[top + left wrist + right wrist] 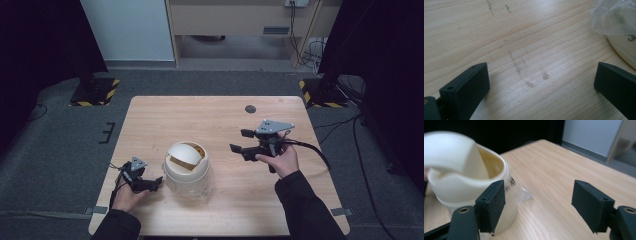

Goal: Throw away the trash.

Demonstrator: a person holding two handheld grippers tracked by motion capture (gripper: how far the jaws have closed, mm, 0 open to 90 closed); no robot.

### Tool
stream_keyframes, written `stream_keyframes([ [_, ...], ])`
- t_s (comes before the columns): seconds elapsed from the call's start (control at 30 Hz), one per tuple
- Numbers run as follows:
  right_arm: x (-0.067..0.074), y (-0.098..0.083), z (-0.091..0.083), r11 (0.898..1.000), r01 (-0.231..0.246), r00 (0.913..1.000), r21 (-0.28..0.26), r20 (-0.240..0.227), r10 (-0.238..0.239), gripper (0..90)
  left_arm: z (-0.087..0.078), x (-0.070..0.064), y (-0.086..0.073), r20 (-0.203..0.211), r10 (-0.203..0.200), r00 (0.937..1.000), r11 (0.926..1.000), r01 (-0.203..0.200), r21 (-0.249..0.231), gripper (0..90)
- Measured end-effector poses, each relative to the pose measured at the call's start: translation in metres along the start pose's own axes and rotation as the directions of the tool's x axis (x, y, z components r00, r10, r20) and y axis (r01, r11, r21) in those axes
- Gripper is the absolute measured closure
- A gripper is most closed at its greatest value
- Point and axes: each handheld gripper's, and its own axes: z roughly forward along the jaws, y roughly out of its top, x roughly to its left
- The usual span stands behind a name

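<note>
Pale wood-grain table (220,112), rounded cream bin (187,167) (tilted lid), open right tongs (242,141).

Bin (186,170) on table (210,120) near front edge; L hand-held gripper (150,184) just left, R hand-held gripper (242,142) right, apart.

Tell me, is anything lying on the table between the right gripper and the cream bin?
Nothing: in the high view only bare table lies between the right gripper and the cream bin, whose lid is tilted open.
</note>
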Motion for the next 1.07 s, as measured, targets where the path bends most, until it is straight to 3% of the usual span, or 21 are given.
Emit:
stream_keyframes([
  [0.23,-0.010,-0.048,-0.017,0.996,-0.056,0.9958,0.064,0.076,0.051,25.0,0.000,0.000,0.000,-0.001,-0.001,1.0000,1.0000,0.001,0.000,0.0],
  [0.37,-0.022,-0.077,-0.025,0.986,-0.090,0.9879,0.140,0.139,0.070,25.6,0.000,0.000,0.000,-0.001,-0.001,1.0000,1.0000,0.001,0.000,0.0],
  [0.5,-0.040,-0.105,-0.031,0.964,-0.148,0.9683,0.220,0.230,0.096,25.7,0.000,0.000,0.000,-0.001,-0.002,1.0000,1.0000,0.002,0.000,0.0],
  [0.73,-0.060,-0.127,-0.042,0.941,-0.223,0.9273,0.255,0.353,0.124,22.0,0.000,0.000,0.000,0.000,-0.003,1.0000,1.0000,0.003,-0.001,0.0],
  [0.83,-0.065,-0.133,-0.044,0.926,-0.255,0.9103,0.277,0.392,0.134,19.7,0.000,0.000,0.000,-0.001,-0.003,1.0000,1.0000,0.003,-0.001,0.0],
  [0.97,-0.070,-0.139,-0.045,0.908,-0.275,0.8982,0.315,0.421,0.126,18.6,0.000,0.000,0.000,0.001,-0.004,1.0000,1.0000,0.004,-0.002,0.0],
  [1.07,-0.072,-0.140,-0.047,0.906,-0.288,0.8890,0.310,0.438,0.132,17.6,0.000,0.000,0.000,0.001,-0.006,1.0000,1.0000,0.006,-0.003,0.0],
])
